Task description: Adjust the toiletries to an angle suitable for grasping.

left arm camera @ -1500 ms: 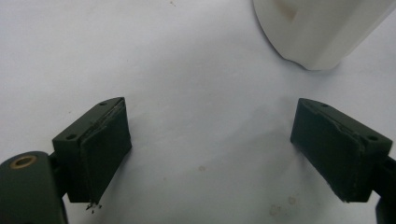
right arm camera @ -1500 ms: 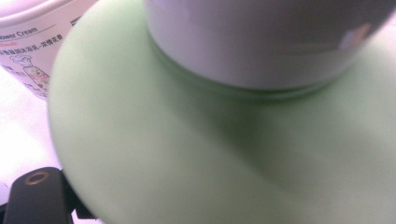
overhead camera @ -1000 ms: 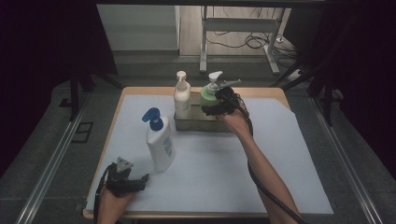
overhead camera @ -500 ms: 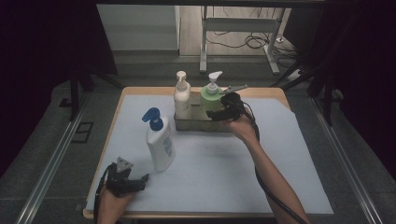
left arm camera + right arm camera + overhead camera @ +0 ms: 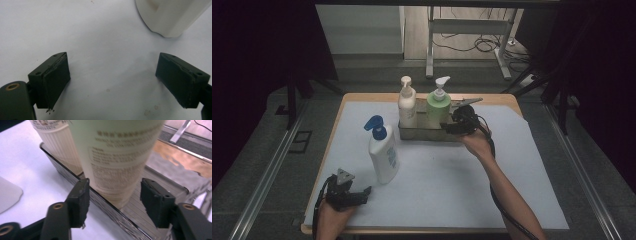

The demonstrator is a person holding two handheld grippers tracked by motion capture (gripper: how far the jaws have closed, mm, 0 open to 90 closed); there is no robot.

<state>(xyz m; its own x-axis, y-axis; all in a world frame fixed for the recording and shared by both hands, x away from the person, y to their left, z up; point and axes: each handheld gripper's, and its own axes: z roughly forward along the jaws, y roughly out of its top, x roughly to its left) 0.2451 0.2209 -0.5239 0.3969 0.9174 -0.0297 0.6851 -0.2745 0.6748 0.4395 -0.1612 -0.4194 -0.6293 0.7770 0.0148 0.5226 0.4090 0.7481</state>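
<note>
At the far middle of the tabletop point(image 5: 532, 190), a metal tray point(image 5: 424, 134) is holding two pump bottles upright: a cream bottle point(image 5: 406, 106) and, beside it, a green bottle point(image 5: 437, 107). The right gripper point(image 5: 112, 202) is sitting at the tray's near wall, fingers point(image 5: 80, 200) standing apart on either side of the green bottle's base, touching nothing visible. Judged step: releasing or backing off from the green bottle; it is best done by drawing straight back, level, fingers kept wide so neither clips the bottle or tray rim.

Count: bottles, three; tray, one; grippers, two. The third, a white bottle with blue pump point(image 5: 382, 152), is standing outside the tray. The left gripper point(image 5: 346, 192) is resting near the front edge, fingers wide apart, empty.
</note>
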